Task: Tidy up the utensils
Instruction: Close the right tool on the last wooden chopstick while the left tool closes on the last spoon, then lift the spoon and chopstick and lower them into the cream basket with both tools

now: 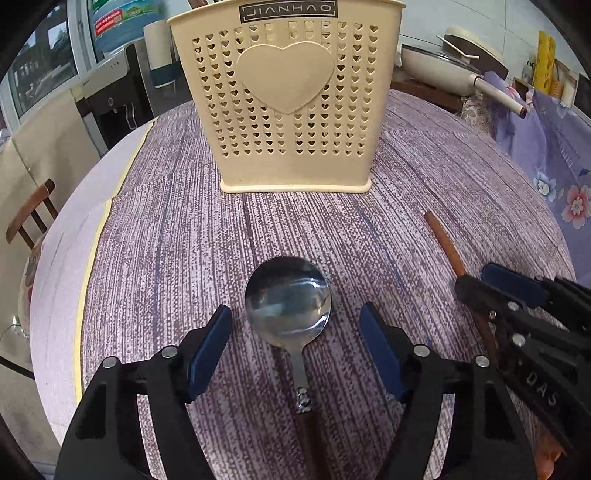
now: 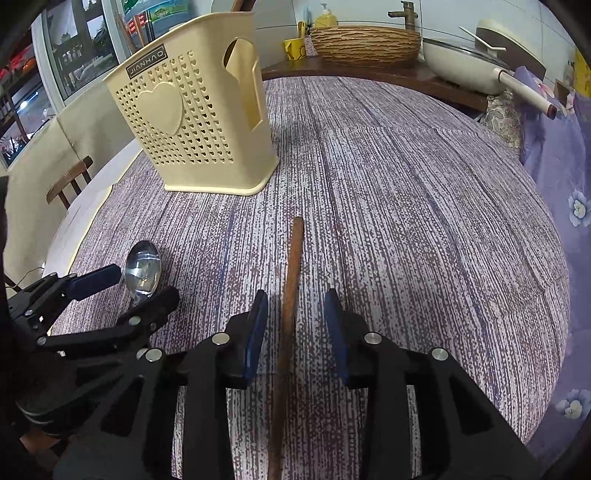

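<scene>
One spoon (image 1: 288, 299), one wooden handle (image 2: 291, 273), perhaps a chopstick.

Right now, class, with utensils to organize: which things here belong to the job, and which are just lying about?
Job: spoon, wooden stick, holder, left gripper, right gripper.
Lying about: pan, woven basket, yellow mug, soap bottle.

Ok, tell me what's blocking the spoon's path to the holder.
Nothing visible. The spoon lies between the open left gripper's fingers, with bare tablecloth up to the holder. The stick lies off to the right, inside the right gripper.
</scene>
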`<state>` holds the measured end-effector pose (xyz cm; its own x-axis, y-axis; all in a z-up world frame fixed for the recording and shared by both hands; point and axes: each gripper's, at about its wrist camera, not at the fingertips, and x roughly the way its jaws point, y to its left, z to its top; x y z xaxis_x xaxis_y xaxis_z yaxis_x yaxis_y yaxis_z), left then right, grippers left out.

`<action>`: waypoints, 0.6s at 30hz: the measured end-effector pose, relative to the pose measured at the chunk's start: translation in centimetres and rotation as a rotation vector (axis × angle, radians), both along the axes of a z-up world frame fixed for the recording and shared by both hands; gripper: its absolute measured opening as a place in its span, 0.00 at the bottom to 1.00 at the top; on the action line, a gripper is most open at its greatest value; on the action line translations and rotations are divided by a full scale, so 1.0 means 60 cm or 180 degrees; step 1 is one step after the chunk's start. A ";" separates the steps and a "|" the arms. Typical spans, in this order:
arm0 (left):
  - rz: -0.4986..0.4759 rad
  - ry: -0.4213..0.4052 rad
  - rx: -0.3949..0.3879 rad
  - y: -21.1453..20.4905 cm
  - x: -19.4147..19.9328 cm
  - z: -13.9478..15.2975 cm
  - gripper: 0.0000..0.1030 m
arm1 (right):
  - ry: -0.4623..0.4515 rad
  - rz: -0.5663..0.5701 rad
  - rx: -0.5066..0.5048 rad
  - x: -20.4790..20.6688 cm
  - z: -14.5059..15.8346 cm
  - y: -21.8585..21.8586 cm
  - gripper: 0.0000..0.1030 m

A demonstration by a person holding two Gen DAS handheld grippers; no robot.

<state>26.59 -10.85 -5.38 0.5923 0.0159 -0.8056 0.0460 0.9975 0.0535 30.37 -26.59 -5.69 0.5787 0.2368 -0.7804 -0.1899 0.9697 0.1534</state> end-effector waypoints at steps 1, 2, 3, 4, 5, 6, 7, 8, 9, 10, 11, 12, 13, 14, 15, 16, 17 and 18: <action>0.0022 0.0000 -0.0022 0.001 0.002 0.000 0.63 | -0.0002 -0.0005 -0.0006 0.000 0.000 -0.001 0.32; 0.0036 0.0006 -0.0039 0.001 0.004 0.001 0.60 | -0.0003 -0.0006 -0.0002 0.001 0.000 -0.003 0.32; 0.0044 0.0010 -0.0048 0.001 0.007 0.001 0.58 | -0.0003 -0.0008 0.0013 0.001 0.000 -0.005 0.32; 0.0054 0.0013 -0.0048 -0.001 0.009 0.002 0.58 | -0.0003 -0.0009 0.0021 0.001 -0.001 -0.008 0.32; 0.0073 0.0017 -0.0050 -0.001 0.011 0.002 0.56 | -0.0003 -0.0008 0.0029 0.001 -0.001 -0.009 0.32; 0.0086 0.0019 -0.0058 -0.002 0.013 0.002 0.53 | -0.0006 -0.0010 0.0025 0.001 0.000 -0.009 0.32; 0.0090 0.0017 -0.0063 -0.004 0.014 0.003 0.52 | -0.0010 -0.0008 0.0013 0.001 0.000 -0.009 0.32; 0.0098 0.0009 -0.0054 -0.004 0.014 0.003 0.49 | -0.0019 -0.0006 -0.0014 0.000 0.000 -0.007 0.33; 0.0100 0.0003 -0.0049 -0.006 0.014 0.002 0.48 | -0.0023 0.0000 -0.0026 0.000 0.000 -0.007 0.34; 0.0100 0.0003 -0.0050 -0.008 0.016 0.003 0.46 | -0.0025 0.0006 -0.0030 0.000 0.000 -0.006 0.36; 0.0108 0.0008 -0.0064 -0.007 0.016 0.003 0.46 | -0.0024 0.0000 -0.0035 0.001 0.000 -0.004 0.36; 0.0113 0.0008 -0.0080 -0.007 0.016 0.003 0.46 | -0.0024 -0.0005 -0.0047 0.001 0.000 -0.002 0.36; 0.0114 0.0008 -0.0090 -0.006 0.016 0.003 0.46 | -0.0025 -0.0005 -0.0073 0.002 0.001 0.001 0.36; 0.0108 0.0010 -0.0091 -0.007 0.018 0.004 0.46 | -0.0025 -0.0004 -0.0099 0.002 0.001 0.004 0.36; 0.0098 0.0011 -0.0101 -0.006 0.017 0.004 0.46 | -0.0022 -0.0001 -0.0130 0.003 0.001 0.007 0.37; 0.0094 0.0012 -0.0127 -0.004 0.017 0.004 0.46 | -0.0019 0.0001 -0.0148 0.004 0.000 0.011 0.37; 0.0095 0.0014 -0.0148 -0.002 0.017 0.005 0.46 | -0.0013 0.0003 -0.0162 0.006 0.000 0.013 0.37; 0.0094 0.0019 -0.0162 0.001 0.017 0.005 0.46 | -0.0008 0.0002 -0.0182 0.009 0.001 0.016 0.37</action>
<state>27.63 -10.77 -5.07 0.5872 -0.0079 -0.8094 0.0168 0.9999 0.0025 30.93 -25.66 -5.64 0.5806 0.1921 -0.7912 -0.1907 0.9768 0.0972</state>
